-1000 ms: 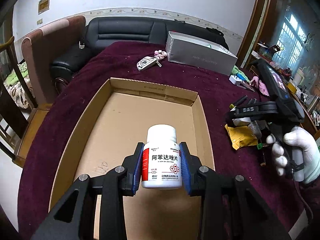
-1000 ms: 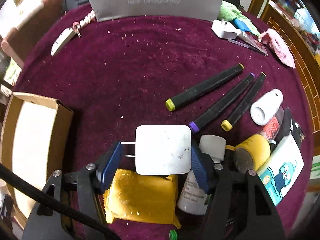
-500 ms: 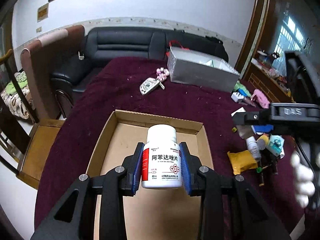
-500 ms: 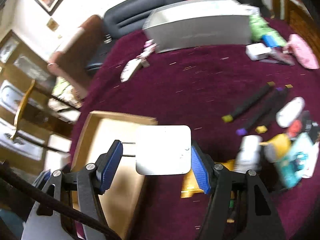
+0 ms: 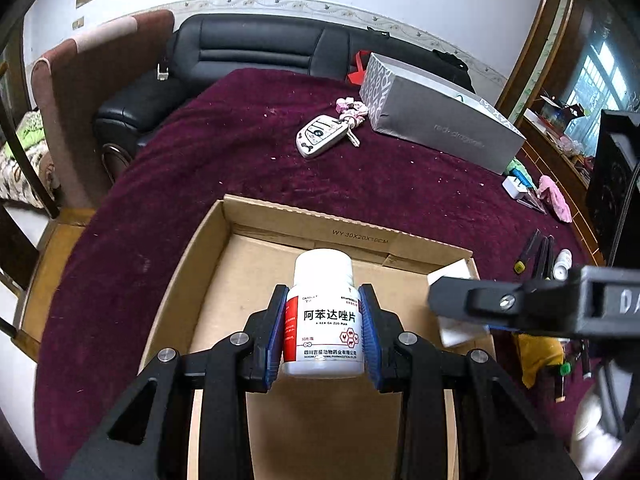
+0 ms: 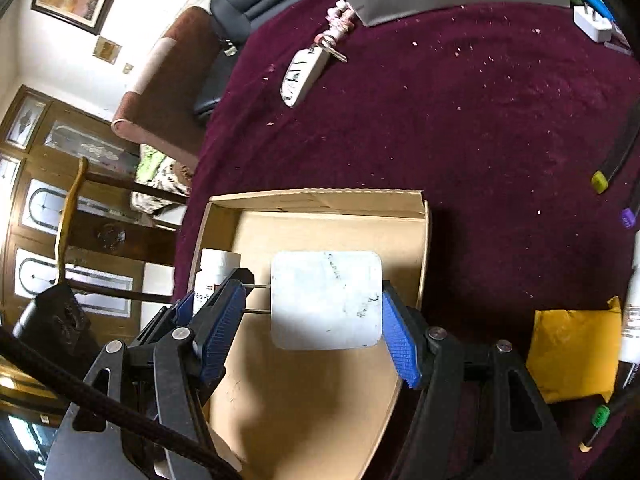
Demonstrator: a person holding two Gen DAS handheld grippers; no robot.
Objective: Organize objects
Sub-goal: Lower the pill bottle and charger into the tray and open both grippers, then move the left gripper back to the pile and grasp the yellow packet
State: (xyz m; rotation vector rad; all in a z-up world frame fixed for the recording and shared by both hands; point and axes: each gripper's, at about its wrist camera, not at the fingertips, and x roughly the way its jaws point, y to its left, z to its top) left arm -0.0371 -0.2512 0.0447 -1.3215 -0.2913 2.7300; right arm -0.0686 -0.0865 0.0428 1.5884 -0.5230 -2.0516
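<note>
We see the left gripper [image 5: 323, 330], jaws clamped on an upright pill bottle [image 5: 323, 316], above the cardboard box [image 5: 208, 240]. Right gripper [image 6: 316, 320] jaws clamp a white charger [image 6: 326, 300] over the same box.

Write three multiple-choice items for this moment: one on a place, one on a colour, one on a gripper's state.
1. Where is the white charger?
A. on the sofa
B. over the cardboard box
C. beside the car key

2. What colour is the cloth?
A. green
B. grey
C. maroon

3. The left gripper is:
A. shut on the pill bottle
B. open, empty
C. holding a marker

Key: B, box floor shows under it; C, maroon fabric throughout; A, pads press both bottle sides.
</note>
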